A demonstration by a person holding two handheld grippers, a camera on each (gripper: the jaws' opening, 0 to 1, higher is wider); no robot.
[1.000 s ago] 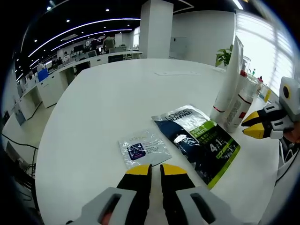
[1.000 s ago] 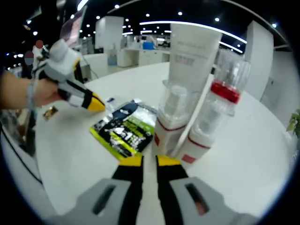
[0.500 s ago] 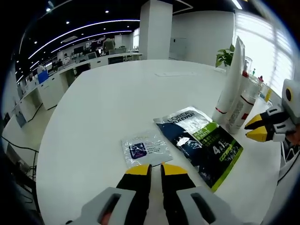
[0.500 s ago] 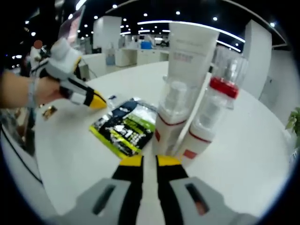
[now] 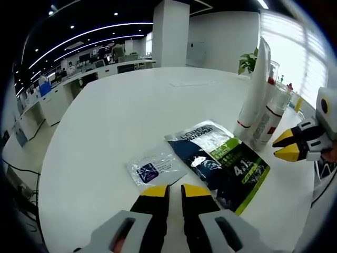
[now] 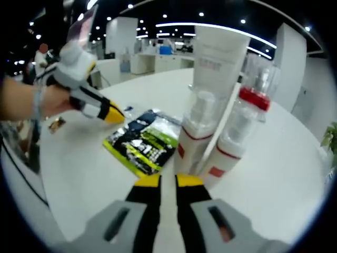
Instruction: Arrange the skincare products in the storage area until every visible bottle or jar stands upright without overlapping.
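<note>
While your left gripper has edged nearer the L'ORÉAL pouch lying flat on the desk beside the upright bottles, your right gripper hangs before them, both jaws closed and empty.

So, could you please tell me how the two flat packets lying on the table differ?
The dark L'Oreal sachet is larger and opaque, printed navy, white and green; the small sachet beside it is clear with a purple label. The L'Oreal sachet lies nearer the standing bottles. Both lie flat on the white table.
</note>
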